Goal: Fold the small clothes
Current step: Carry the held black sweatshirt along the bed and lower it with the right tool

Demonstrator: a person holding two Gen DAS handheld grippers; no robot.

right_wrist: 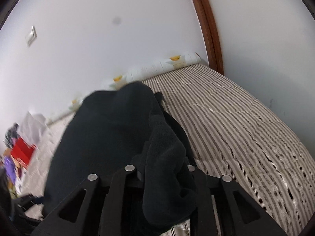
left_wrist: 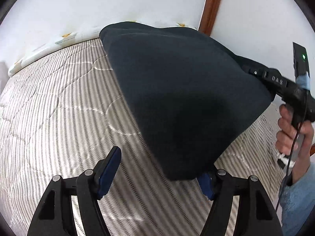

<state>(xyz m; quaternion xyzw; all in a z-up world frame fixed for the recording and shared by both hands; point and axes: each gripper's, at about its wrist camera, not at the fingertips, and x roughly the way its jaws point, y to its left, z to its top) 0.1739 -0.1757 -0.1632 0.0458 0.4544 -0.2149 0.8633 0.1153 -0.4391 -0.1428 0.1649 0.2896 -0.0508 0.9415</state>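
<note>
A dark cloth is held up over the striped bed. The right gripper is closed tight on a bunched edge of it — the jaws are hidden by the folds. The left gripper is wide open, and the cloth's low corner seems only to rest on one blue pad — nothing is pinched.

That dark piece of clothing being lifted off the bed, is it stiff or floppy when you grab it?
Probably floppy: the dark garment drapes in a sagging sheet from the right gripper, which is shut on a bunched fold. It looks soft and thick, so likely not slippery. One corner hangs by the open left gripper.
</note>
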